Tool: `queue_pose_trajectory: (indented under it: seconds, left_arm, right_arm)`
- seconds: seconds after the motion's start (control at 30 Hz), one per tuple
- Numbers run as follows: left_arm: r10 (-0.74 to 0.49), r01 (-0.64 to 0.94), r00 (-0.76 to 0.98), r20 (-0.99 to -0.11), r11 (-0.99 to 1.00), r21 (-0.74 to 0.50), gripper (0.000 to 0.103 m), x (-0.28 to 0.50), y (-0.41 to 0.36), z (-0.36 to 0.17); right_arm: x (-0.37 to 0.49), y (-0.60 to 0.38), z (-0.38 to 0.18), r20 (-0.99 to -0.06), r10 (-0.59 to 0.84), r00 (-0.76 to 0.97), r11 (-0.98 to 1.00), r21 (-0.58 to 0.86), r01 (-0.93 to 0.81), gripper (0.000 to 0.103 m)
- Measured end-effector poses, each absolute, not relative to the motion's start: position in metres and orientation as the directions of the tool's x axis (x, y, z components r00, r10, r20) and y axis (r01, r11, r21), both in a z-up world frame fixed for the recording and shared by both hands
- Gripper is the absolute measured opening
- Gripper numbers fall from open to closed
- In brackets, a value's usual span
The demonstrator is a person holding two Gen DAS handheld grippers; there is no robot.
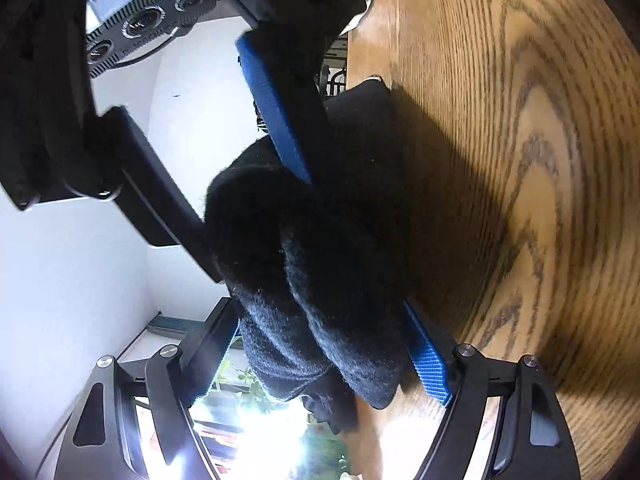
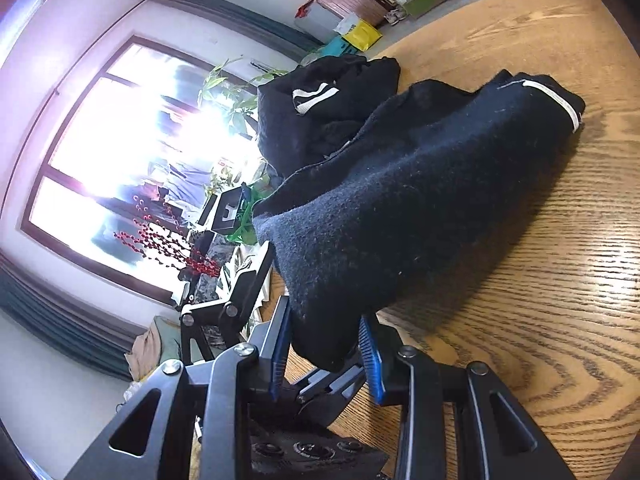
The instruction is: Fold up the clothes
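Right wrist view: right gripper point(image 2: 326, 354) clamps the black garment point(image 2: 400, 200) at lower centre — left gripper point(image 1: 320, 340) grips it too; folding looks barely begun.

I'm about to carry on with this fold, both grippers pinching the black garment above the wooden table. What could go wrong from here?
1. The right gripper seems to hold only a narrow edge of the black garment; a pull may slip it free.
2. The left gripper clamps a thick bunch, so layers may fold unevenly.
3. The far part lies crumpled near the wooden table edge and may drag off.
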State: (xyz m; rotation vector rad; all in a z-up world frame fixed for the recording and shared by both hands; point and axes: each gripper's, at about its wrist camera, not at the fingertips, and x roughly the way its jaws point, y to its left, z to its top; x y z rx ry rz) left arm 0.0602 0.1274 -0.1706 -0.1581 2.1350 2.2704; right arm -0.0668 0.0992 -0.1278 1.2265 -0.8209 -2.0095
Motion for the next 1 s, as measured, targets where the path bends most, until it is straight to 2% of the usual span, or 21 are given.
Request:
queue_pose_trajectory:
  seconds: [0.07,0.2,0.37,0.43,0.47,0.53,0.6,0.63,0.67,0.8,0.87,1.0]
  left_arm:
    - [-0.062,-0.103,-0.992,-0.108,-0.081,0.991,0.088,0.052,0.126,-0.167]
    - [-0.062,-0.107,-0.992,-0.113,-0.091,0.990,0.103,0.037,0.127,-0.159]
    - [-0.051,-0.140,-0.988,-0.144,-0.084,0.987,0.103,0.030,0.130,-0.160]
    - [-0.047,-0.163,-0.985,-0.168,-0.090,0.982,0.098,0.029,0.131,-0.159]
    - [-0.051,-0.187,-0.980,-0.194,-0.110,0.976,0.090,0.026,0.128,-0.159]
    - [-0.066,-0.232,-0.967,-0.245,-0.160,0.959,0.065,0.021,0.119,-0.161]
    - [-0.087,-0.250,-0.959,-0.271,-0.201,0.947,0.056,0.020,0.116,-0.163]
    - [-0.090,-0.259,-0.954,-0.286,-0.234,0.937,0.055,0.019,0.115,-0.160]
    - [-0.089,-0.268,-0.949,-0.302,-0.274,0.924,0.053,0.017,0.114,-0.155]
    - [-0.080,-0.298,-0.928,-0.363,-0.426,0.854,0.050,0.011,0.111,-0.137]
    - [-0.073,-0.308,-0.918,-0.389,-0.487,0.817,0.049,0.008,0.107,-0.129]
    - [-0.061,-0.306,-0.905,-0.420,-0.592,0.745,0.049,0.001,0.095,-0.118]
  right_arm:
    - [-0.066,0.100,-0.129,-0.515,-0.780,-0.356,-0.600,0.776,0.192,0.035]
    - [-0.068,0.099,-0.130,-0.513,-0.782,-0.354,-0.598,0.779,0.191,0.035]
    - [-0.069,0.104,-0.129,-0.500,-0.788,-0.359,-0.586,0.788,0.188,0.035]
    - [-0.069,0.107,-0.129,-0.497,-0.791,-0.357,-0.581,0.793,0.183,0.041]
    - [-0.069,0.109,-0.129,-0.495,-0.792,-0.356,-0.578,0.796,0.180,0.049]
    - [-0.069,0.121,-0.129,-0.511,-0.769,-0.385,-0.599,0.785,0.154,0.063]
    - [-0.069,0.138,-0.129,-0.535,-0.729,-0.427,-0.632,0.766,0.119,0.072]
    - [-0.070,0.146,-0.129,-0.546,-0.708,-0.448,-0.647,0.755,0.101,0.082]
    - [-0.073,0.161,-0.131,-0.557,-0.673,-0.486,-0.662,0.748,0.058,0.085]
    - [-0.099,0.192,-0.147,-0.567,-0.639,-0.521,-0.628,0.775,-0.074,0.085]
    - [-0.118,0.193,-0.153,-0.562,-0.644,-0.520,-0.609,0.787,-0.097,0.085]
    - [-0.152,0.181,-0.161,-0.608,-0.608,-0.510,-0.640,0.756,-0.137,0.086]
